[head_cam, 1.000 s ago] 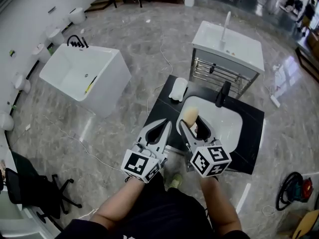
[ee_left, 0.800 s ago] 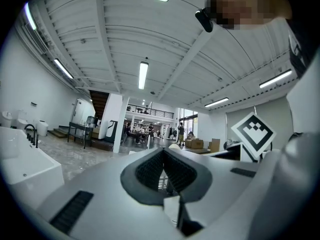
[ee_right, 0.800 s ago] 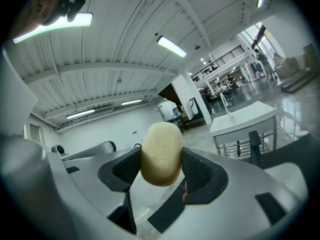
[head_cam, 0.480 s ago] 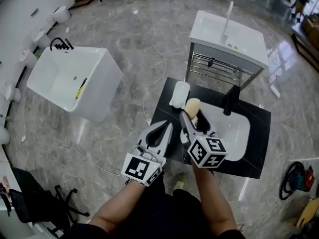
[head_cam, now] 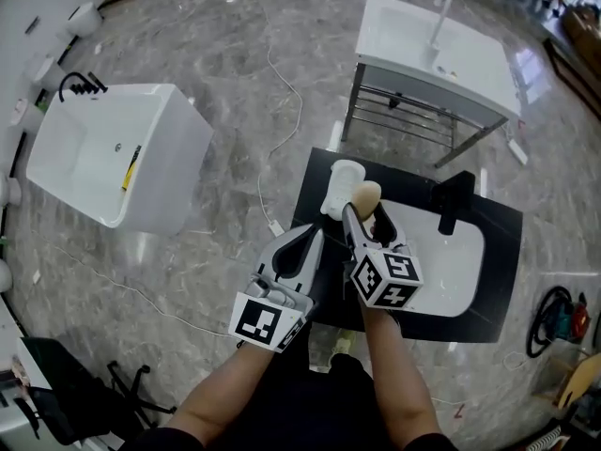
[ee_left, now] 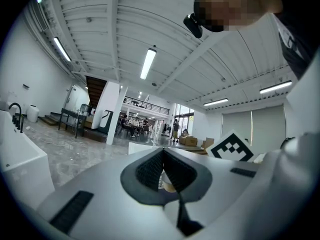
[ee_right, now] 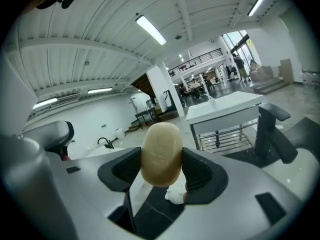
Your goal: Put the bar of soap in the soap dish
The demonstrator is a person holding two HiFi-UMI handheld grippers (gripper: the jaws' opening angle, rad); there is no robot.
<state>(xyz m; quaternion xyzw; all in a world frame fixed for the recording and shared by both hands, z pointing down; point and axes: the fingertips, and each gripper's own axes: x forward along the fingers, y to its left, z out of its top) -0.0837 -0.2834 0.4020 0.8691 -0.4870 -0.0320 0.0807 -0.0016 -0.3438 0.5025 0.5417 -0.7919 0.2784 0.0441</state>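
A beige oval bar of soap (head_cam: 364,195) is clamped between the pads of my right gripper (head_cam: 366,216), which is shut on it. In the right gripper view the soap (ee_right: 161,151) stands upright in that gripper (ee_right: 161,168). The white soap dish (head_cam: 338,186) lies on the black countertop (head_cam: 315,191), just left of the soap and partly behind it. Part of the dish (ee_right: 175,195) shows white below the soap. My left gripper (head_cam: 302,244) hovers at the counter's left front edge, shut and holding nothing; its pads (ee_left: 156,170) meet at the tip.
A white basin (head_cam: 451,261) is sunk into the countertop, with a black faucet (head_cam: 456,201) behind it. A white bathtub (head_cam: 103,158) stands to the left, and a second white vanity (head_cam: 437,45) behind. A cable (head_cam: 282,111) runs across the marble floor.
My right gripper has carried the soap left and forward, from over the basin to beside the soap dish. The left gripper has kept its place and stayed shut.
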